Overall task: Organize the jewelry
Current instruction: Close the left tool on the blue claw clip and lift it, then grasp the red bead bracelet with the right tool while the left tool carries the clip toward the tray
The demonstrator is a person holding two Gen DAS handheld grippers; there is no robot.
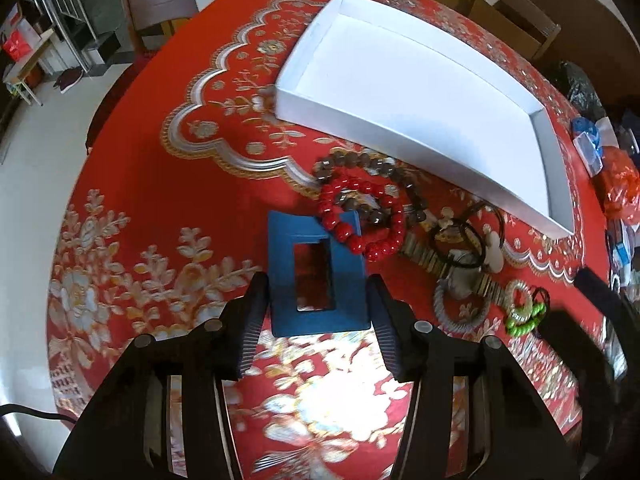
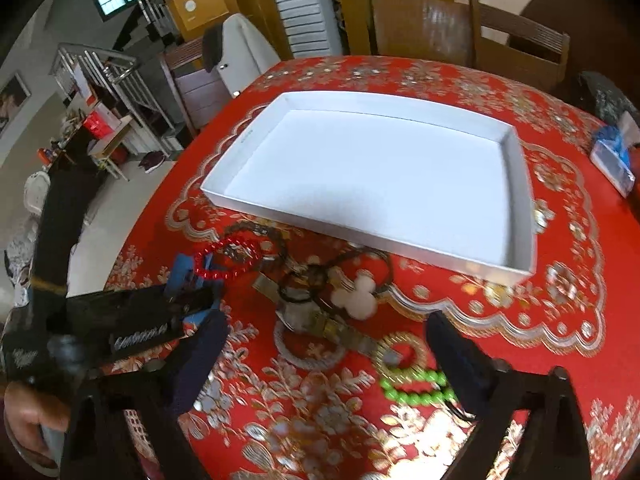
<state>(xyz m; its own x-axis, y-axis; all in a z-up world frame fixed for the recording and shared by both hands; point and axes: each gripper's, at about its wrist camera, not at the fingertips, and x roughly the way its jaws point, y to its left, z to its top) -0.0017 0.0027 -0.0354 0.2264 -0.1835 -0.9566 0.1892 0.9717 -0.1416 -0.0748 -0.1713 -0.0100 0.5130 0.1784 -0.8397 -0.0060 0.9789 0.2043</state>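
Note:
My left gripper (image 1: 318,292) is shut on a blue rectangular frame-shaped holder (image 1: 314,276), held just above the red cloth; a red bead bracelet (image 1: 360,216) rests on its far end. A brown bead bracelet (image 1: 372,168), black cords (image 1: 460,240), a white mouse-shaped charm (image 2: 356,298), a silver rope bracelet (image 2: 308,344), a gold ring bracelet (image 2: 400,354) and a green bead bracelet (image 2: 412,388) lie in front of a white tray (image 2: 520,200). My right gripper (image 2: 326,354) is open and empty above the rope bracelet.
The round table wears a red floral cloth (image 1: 160,240). Plastic bags and small boxes (image 1: 600,152) sit at its right edge. Wooden chairs (image 2: 516,40) stand behind the table. The left gripper body (image 2: 120,328) shows at the left in the right wrist view.

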